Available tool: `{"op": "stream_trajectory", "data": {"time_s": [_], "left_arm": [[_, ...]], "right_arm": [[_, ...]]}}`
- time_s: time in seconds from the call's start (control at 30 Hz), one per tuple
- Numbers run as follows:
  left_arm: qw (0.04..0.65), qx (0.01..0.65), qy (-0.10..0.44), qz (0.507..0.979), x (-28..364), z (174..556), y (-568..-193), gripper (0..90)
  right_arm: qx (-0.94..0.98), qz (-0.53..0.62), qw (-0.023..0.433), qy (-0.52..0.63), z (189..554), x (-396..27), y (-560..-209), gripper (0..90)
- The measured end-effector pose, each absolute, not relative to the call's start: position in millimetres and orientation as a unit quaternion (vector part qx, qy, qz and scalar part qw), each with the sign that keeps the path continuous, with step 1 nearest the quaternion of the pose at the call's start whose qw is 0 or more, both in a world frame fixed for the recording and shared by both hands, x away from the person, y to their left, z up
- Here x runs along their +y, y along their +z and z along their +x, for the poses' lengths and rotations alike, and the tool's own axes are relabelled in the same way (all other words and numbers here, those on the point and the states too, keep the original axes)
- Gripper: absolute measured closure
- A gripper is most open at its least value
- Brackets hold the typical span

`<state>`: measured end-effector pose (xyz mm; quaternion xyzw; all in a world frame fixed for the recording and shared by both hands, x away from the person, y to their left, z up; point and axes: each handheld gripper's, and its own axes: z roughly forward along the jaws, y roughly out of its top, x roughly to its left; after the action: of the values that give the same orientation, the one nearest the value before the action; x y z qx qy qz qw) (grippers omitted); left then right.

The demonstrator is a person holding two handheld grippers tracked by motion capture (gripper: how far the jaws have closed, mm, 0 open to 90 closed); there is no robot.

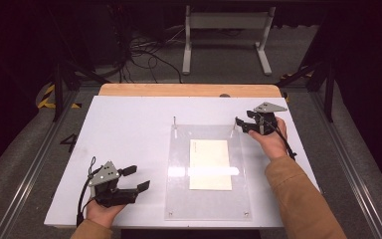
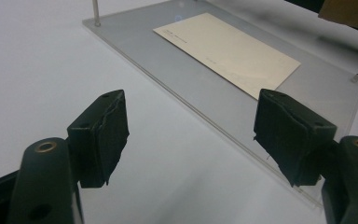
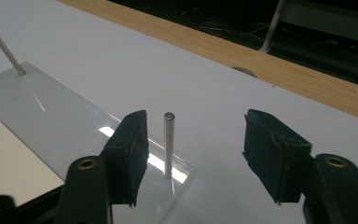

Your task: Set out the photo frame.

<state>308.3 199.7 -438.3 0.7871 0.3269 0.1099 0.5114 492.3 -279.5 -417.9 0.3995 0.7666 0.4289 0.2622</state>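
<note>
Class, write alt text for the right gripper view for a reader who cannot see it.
Two black jaws of the right gripper stand open around an upright metal pin at the corner of a clear acrylic plate, not touching it. A cream card lies under the plate on a white table.

A lab: white test table (image 1: pixel 129 129), loose floor cables (image 1: pixel 144 55), aluminium rails (image 1: pixel 25 174), dark surroundings.

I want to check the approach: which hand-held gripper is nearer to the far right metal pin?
Right. The right hand-held gripper has the pin between its open jaws; the left hand-held gripper is far away.
</note>
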Motion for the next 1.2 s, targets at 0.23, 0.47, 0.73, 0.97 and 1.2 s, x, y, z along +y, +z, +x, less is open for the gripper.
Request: {"op": "stream_trajectory", "data": {"time_s": [0.23,0.47,0.73,0.97,1.2], "left_arm": [[0.509,0.325,0.11,0.789,199,309,-440,26.7],[0.507,0.324,0.107,0.792,198,309,-441,26.8],[0.505,0.325,0.102,0.793,196,310,-442,26.6],[0.503,0.321,0.1,0.796,193,311,-444,26.8],[0.499,0.313,0.097,0.803,187,312,-443,27.0]], "right_arm": [[0.785,0.369,0.244,0.433,505,-274,-426,64.0],[0.792,0.367,0.224,0.434,508,-269,-432,81.3],[0.79,0.372,0.229,0.43,507,-267,-433,84.7],[0.773,0.403,0.219,0.438,508,-267,-435,85.2],[0.759,0.421,0.21,0.45,510,-269,-438,85.5]]}}
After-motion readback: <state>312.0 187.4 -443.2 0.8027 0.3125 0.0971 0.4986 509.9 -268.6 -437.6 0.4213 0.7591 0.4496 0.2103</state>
